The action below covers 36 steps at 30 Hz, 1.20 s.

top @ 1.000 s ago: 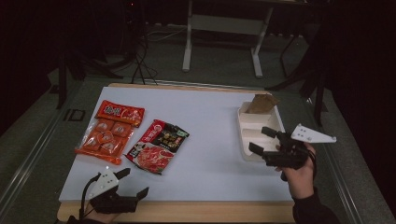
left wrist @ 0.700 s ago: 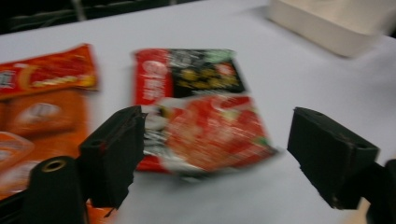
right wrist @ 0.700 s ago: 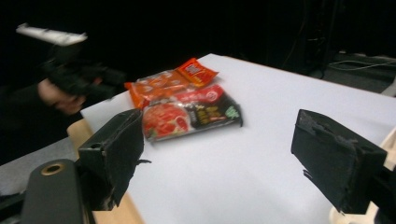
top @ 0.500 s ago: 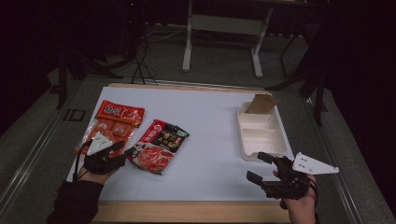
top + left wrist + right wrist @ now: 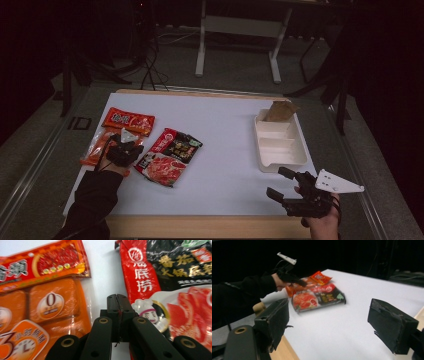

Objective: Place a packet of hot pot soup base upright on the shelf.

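Three food packets lie at the table's left: a red one (image 5: 129, 121), an orange one (image 5: 100, 145) and a red-and-black one (image 5: 169, 156). My left gripper (image 5: 132, 146) hovers low over the strip between the orange packet (image 5: 50, 307) and the red-and-black packet (image 5: 175, 277). Its jaws have just been closing and now meet, with nothing seen between them (image 5: 117, 300). My right gripper (image 5: 279, 183) stands open and empty near the front right corner, short of the white tray (image 5: 280, 150). Its pads (image 5: 274, 320) frame bare table.
A brown paper bag (image 5: 279, 111) sits in the tray's far compartment; the nearer compartments are bare. The wooden front edge (image 5: 200, 225) runs below both hands. Metal stand legs (image 5: 202, 55) rise on the floor beyond the table.
My left gripper travelled from the front edge up to the packets and its jaws went from open to shut. My right gripper drew back from the tray toward the front edge.
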### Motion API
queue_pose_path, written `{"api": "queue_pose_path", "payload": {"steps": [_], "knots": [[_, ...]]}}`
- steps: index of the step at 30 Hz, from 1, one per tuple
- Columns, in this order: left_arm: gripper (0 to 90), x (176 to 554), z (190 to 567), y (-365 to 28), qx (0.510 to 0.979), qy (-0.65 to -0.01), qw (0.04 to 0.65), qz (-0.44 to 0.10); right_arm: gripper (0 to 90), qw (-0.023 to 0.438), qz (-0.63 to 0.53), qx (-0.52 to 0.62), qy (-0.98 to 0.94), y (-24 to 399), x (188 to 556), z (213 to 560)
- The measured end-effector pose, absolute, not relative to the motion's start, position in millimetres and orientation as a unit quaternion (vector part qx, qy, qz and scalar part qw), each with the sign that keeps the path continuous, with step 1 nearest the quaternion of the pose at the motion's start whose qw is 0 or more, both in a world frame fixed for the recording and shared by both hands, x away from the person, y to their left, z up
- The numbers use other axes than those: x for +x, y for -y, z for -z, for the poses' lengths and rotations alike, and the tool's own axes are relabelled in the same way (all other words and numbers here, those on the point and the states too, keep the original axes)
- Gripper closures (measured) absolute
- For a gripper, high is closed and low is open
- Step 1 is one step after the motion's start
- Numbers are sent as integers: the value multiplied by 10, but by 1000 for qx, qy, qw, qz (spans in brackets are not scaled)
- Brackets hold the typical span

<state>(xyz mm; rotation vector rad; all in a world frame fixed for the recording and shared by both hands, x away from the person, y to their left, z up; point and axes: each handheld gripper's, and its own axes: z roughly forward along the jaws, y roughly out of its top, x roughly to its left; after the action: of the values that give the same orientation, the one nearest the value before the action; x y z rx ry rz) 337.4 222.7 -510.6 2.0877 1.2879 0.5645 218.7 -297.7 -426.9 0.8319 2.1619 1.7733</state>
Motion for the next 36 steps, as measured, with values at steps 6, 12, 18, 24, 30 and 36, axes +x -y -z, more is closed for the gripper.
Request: {"api": "queue_pose_path", "payload": {"steps": [6,12,18,24,30,36], "knots": [[899,3544,5196,-2097,816,-479,254,-198,175,98,-596,285,-744,2979,2177,4331],[900,3601,5175,-2018,829,-467,244,-187,175,99,-598,291,-740,3004,2181,4335],[900,3617,5157,-1991,840,-458,232,-175,176,95,-597,298,-739,3019,2189,4349],[900,3616,5153,-1977,841,-460,235,-159,175,90,-598,300,-737,3012,2201,4350],[900,3526,5151,-1903,847,-451,243,-143,176,92,-595,299,-740,2993,2216,4348],[900,3417,5157,-1792,846,-451,258,-123,176,89,-595,297,-742,2964,2219,4339]]}}
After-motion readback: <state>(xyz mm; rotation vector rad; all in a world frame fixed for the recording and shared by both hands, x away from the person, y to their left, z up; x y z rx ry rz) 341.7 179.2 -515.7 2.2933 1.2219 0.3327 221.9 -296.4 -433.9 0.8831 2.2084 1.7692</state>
